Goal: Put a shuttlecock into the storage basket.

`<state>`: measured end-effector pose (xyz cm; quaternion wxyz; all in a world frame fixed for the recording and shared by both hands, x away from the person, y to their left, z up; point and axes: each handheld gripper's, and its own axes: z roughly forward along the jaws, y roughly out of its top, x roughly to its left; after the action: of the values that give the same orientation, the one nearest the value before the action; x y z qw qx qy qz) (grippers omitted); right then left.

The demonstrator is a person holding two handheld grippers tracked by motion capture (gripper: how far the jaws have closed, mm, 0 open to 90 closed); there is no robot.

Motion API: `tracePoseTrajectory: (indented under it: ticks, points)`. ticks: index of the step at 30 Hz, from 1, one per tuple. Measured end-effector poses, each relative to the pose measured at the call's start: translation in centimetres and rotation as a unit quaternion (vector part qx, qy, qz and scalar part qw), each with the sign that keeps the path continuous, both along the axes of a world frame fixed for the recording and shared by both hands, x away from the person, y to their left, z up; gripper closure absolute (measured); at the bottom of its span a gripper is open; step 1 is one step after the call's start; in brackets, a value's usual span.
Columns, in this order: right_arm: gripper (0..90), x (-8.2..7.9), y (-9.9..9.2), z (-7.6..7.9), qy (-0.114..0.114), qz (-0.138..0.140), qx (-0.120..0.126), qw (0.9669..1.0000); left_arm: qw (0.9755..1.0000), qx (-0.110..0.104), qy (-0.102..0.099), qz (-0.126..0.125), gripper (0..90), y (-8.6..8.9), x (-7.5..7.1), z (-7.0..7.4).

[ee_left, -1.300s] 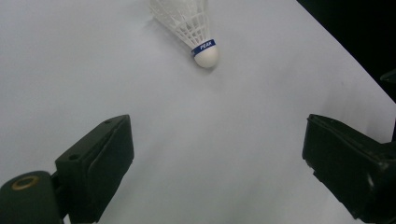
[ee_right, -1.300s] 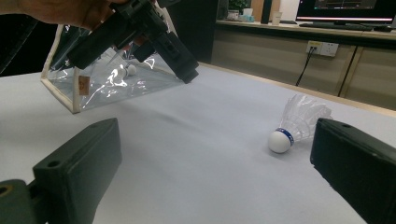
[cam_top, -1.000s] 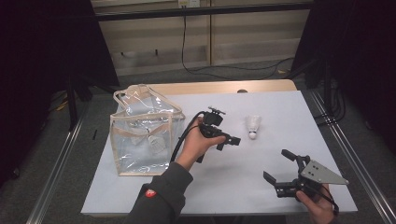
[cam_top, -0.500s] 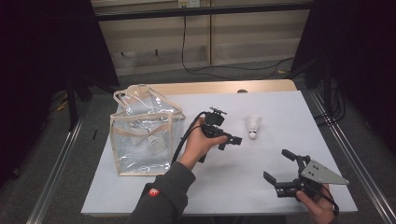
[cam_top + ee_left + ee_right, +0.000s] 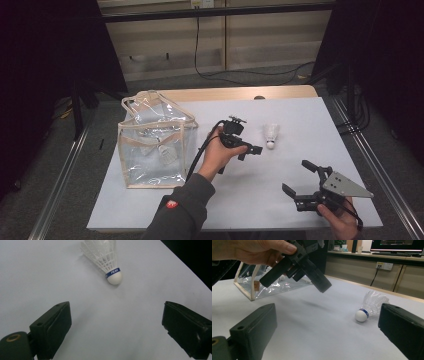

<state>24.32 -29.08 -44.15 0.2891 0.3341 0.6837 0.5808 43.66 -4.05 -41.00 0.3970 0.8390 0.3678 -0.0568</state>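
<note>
Just ahead of left gripper (image 5: 252,149), jaws wide & empty, shuttlecock (image 5: 271,135) lies cork-first toward it; right gripper (image 5: 302,181) farther, also open, empty.

We saw the white table (image 5: 300,115) evenly lit from above, its dark surroundings underexposed; shadows were soft, focus sharp.

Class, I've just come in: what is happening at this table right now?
A person holds a hand-held gripper in each hand at a white table. The left hand-held gripper, jaws wide open and empty, hovers close to a white shuttlecock lying on its side, apparently lining up to pick it up. The right hand-held gripper waits near the table's front edge, also open and empty. A clear plastic bag stands at the left with small items inside.
</note>
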Motion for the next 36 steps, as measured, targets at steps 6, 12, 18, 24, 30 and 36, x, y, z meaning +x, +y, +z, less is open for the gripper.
tracePoseTrajectory:
  ticks: [6,12,18,24,30,36]
  points:
    - [2.0,0.0,0.0,0.0,0.001,0.000,0.000,1.0000,1.0000,-0.001,-0.005,0.002,9.0,-0.4,0.2,-0.4]
    - [2.0,0.0,0.0,0.0,0.000,-0.001,0.000,1.0000,1.0000,0.001,-0.005,0.007,9.0,-0.7,0.4,-0.8]
    - [2.0,0.0,0.0,0.0,0.001,0.000,0.000,1.0000,0.9999,0.004,-0.008,0.009,9.0,-1.2,0.5,-1.1]
    - [2.0,0.0,0.0,0.0,0.001,0.000,0.001,1.0000,0.9999,0.004,-0.010,0.013,9.0,-1.5,0.7,-1.6]
    - [2.0,0.0,0.0,0.0,-0.002,0.000,-0.001,1.0000,0.9998,0.001,-0.011,0.018,9.1,-1.8,0.8,-1.9]
    - [2.0,0.0,0.0,0.1,-0.002,0.000,-0.001,1.0000,0.9996,0.004,-0.008,0.025,9.0,-2.1,1.0,-2.4]
